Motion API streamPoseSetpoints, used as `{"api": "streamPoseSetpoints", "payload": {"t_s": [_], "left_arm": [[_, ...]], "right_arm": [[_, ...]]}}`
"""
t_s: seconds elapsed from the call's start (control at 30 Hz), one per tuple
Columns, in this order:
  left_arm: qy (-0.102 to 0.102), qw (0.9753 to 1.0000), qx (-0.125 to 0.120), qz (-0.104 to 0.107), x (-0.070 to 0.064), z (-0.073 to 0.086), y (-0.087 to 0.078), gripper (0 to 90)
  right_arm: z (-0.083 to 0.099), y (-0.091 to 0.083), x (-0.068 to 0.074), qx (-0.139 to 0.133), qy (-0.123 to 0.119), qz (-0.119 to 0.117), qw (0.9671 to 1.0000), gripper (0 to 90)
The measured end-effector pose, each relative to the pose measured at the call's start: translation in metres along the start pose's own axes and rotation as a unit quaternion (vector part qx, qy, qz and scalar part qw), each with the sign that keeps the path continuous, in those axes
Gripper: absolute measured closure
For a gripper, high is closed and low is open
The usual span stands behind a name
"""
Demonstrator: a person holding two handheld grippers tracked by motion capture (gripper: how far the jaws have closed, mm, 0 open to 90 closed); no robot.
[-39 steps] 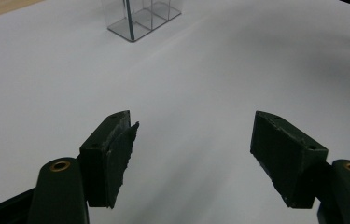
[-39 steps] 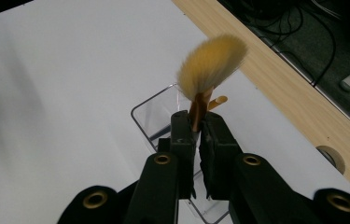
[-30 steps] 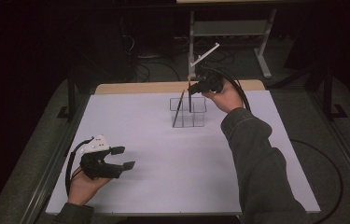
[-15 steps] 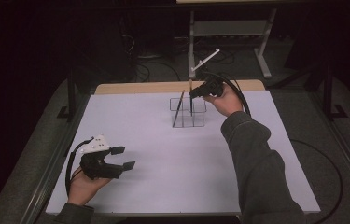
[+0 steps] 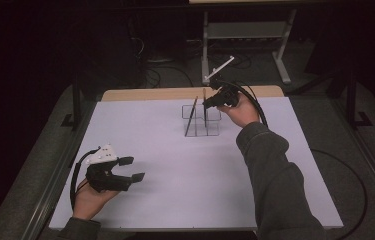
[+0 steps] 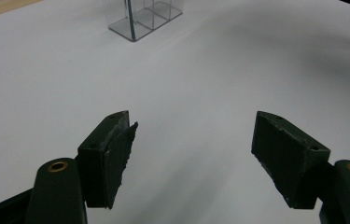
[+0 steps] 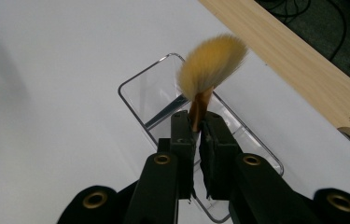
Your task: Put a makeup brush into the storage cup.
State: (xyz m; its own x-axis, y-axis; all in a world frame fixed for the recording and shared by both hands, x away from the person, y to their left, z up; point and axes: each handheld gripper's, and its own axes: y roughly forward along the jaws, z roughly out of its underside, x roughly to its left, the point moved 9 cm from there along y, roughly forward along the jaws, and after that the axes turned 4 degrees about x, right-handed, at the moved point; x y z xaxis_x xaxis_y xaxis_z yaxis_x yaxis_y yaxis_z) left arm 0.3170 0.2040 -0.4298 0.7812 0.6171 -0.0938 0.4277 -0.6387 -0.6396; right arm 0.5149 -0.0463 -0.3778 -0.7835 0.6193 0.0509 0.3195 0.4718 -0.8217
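You have two grippers in hand: the left gripper (image 5: 125, 170) with its jaws spread wide and nothing between them, and the right gripper (image 5: 209, 102) pinched on one brush (image 7: 210, 70) with a tan, fluffy head. One clear organizer (image 5: 201, 120) stands on the one white table (image 5: 175, 200) (its inner walls divide it into compartments, but you cannot count them surely). One dark stick (image 5: 191, 116) leans in it. That makes two slender things at the organizer.
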Motion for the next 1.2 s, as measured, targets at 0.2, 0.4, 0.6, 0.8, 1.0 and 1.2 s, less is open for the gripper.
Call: {"api": "streamPoseSetpoints", "payload": {"t_s": [0.2, 0.4, 0.6, 0.8, 1.0, 1.2], "left_arm": [[0.003, 1.0000, 0.001, 0.000, 0.001, 0.000, 0.000, 28.0], [0.000, 1.0000, -0.001, 0.000, 0.000, 0.000, 0.000, 27.9], [-0.002, 1.0000, -0.008, 0.000, 0.000, -0.002, 0.000, 27.7], [-0.004, 1.0000, -0.004, 0.000, 0.000, -0.001, 0.001, 27.5], [0.003, 1.0000, 0.000, 0.000, 0.001, -0.001, 0.001, 27.4], [0.004, 1.0000, 0.004, -0.001, 0.000, 0.000, 0.003, 27.3]], "right_arm": [[0.002, 0.003, 0.001, 0.003, 0.003, -0.003, 1.0000, 83.2], [0.006, 0.007, 0.001, 0.007, 0.005, -0.005, 0.9999, 82.8], [0.008, 0.010, 0.002, 0.014, 0.003, -0.006, 0.9999, 71.8], [0.012, 0.007, 0.001, 0.007, 0.015, -0.008, 0.9998, 64.9], [0.022, 0.003, 0.001, -0.002, 0.027, -0.018, 0.9995, 62.3], [0.029, -0.004, -0.001, -0.015, 0.034, -0.025, 0.9990, 60.3]]}}
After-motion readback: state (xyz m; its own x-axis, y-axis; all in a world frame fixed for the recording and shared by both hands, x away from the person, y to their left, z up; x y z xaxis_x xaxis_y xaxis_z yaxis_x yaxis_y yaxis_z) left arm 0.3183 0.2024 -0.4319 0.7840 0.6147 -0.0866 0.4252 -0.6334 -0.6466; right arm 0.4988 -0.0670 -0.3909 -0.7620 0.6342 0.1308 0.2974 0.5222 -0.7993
